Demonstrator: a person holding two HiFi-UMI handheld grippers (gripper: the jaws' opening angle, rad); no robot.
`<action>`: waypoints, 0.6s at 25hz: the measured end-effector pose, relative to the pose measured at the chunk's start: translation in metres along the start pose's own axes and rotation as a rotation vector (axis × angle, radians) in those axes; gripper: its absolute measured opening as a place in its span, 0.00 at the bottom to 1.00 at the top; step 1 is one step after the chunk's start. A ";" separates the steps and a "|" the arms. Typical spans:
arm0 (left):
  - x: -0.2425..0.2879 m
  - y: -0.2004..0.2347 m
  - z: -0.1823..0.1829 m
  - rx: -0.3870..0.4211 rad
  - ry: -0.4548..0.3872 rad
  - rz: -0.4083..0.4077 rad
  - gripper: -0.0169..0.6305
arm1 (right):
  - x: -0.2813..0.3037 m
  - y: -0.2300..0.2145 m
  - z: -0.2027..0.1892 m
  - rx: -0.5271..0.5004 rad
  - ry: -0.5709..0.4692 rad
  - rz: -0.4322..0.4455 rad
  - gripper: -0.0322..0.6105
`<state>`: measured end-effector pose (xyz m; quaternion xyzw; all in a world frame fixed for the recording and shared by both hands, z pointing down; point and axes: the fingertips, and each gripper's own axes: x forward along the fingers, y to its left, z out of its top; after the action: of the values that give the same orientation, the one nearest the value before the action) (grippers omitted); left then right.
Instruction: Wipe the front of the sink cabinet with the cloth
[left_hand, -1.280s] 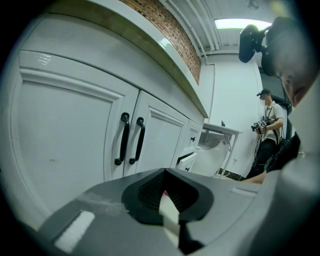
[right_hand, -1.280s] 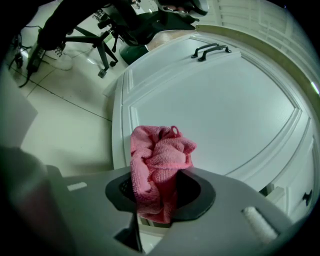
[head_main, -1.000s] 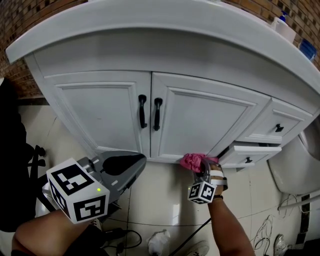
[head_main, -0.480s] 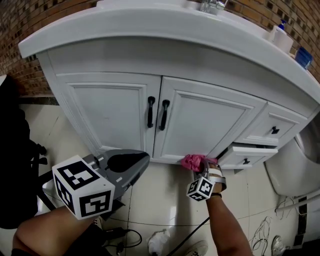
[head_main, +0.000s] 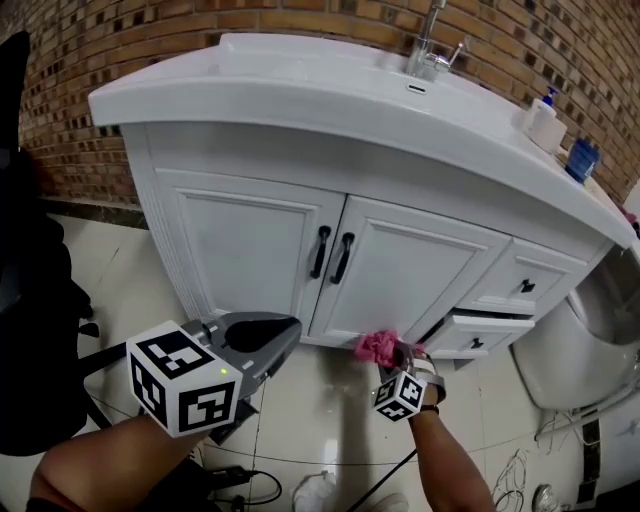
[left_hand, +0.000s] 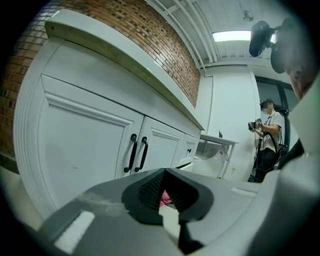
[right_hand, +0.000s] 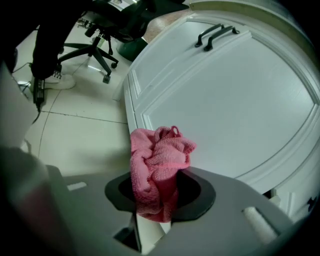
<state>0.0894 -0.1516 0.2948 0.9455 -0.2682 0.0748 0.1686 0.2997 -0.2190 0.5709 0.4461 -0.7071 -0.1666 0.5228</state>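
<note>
While the pink cloth (right_hand: 157, 170) sits bunched and clamped in the jaws of the right gripper (head_main: 393, 354), it rests against the bottom edge of the right-hand door (head_main: 405, 275) of the sink cabinet (head_main: 235, 240), just above the floor (head_main: 320, 410). Whether it presses firmly cannot be told, but it looks to be touching the door's lower rail. The left gripper (head_main: 268, 345) hangs well apart from the cabinet front, over the floor. Its jaws are drawn together with nothing between them, and it takes no part.

The step in hand seems to be a wiping stroke low on the right-hand door. Most of the front, including the left-hand door (head_main: 240, 245) and the drawers (head_main: 520, 285), probably remains to be covered. The next move calls for keeping the wad pushed flat to the panel and sweeping it along or up the door. It must be steered round the two black handles (head_main: 333, 255) at the doors' meeting edge. The lower drawer (head_main: 475, 335), just right of the cloth, stands slightly open and could catch the cloth.
</note>
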 end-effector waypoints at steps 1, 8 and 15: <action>-0.004 0.000 0.002 -0.002 -0.008 -0.003 0.03 | -0.009 -0.002 0.007 0.015 -0.021 -0.010 0.26; -0.032 -0.004 0.020 -0.039 -0.090 0.002 0.03 | -0.085 -0.062 0.090 0.113 -0.231 -0.154 0.26; -0.053 -0.004 0.032 -0.061 -0.145 0.009 0.03 | -0.177 -0.145 0.189 0.010 -0.401 -0.406 0.26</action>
<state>0.0482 -0.1339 0.2514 0.9417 -0.2860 -0.0012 0.1770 0.2077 -0.1997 0.2888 0.5390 -0.6936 -0.3493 0.3262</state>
